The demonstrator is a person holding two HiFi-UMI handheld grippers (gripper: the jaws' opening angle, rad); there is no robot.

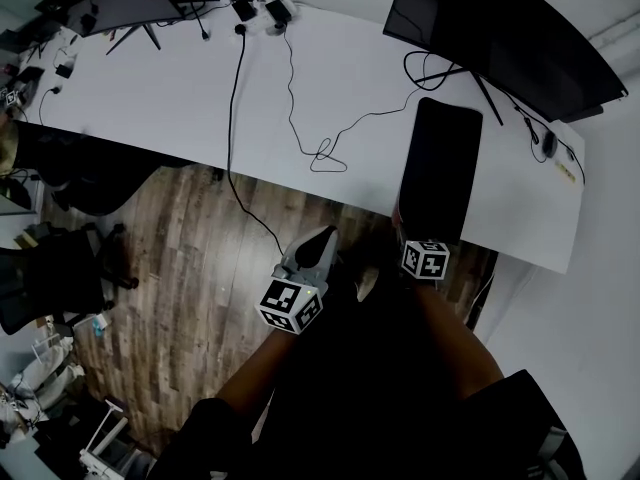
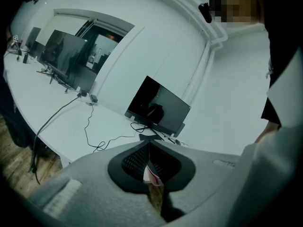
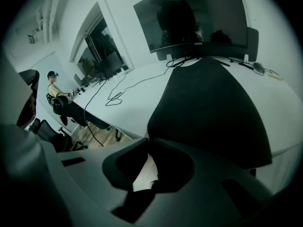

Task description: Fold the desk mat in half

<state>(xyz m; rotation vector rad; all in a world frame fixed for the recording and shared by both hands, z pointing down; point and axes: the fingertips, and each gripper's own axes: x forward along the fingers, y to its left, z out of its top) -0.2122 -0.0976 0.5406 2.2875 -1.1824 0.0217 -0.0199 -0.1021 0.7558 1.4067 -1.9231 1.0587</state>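
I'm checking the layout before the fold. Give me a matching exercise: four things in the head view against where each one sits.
Things:
1. black rectangular desk mat
2. thin black looped cable
3. large black curved monitor
4. left gripper

Places:
A. over the wooden floor, short of the desk's near edge
B. standing at the far right of the white desk, behind the mat
C. flat on the desk's right part, reaching its near edge
D. lying mid-desk, left of the mat

Pairs: 1-C; 2-D; 3-B; 4-A
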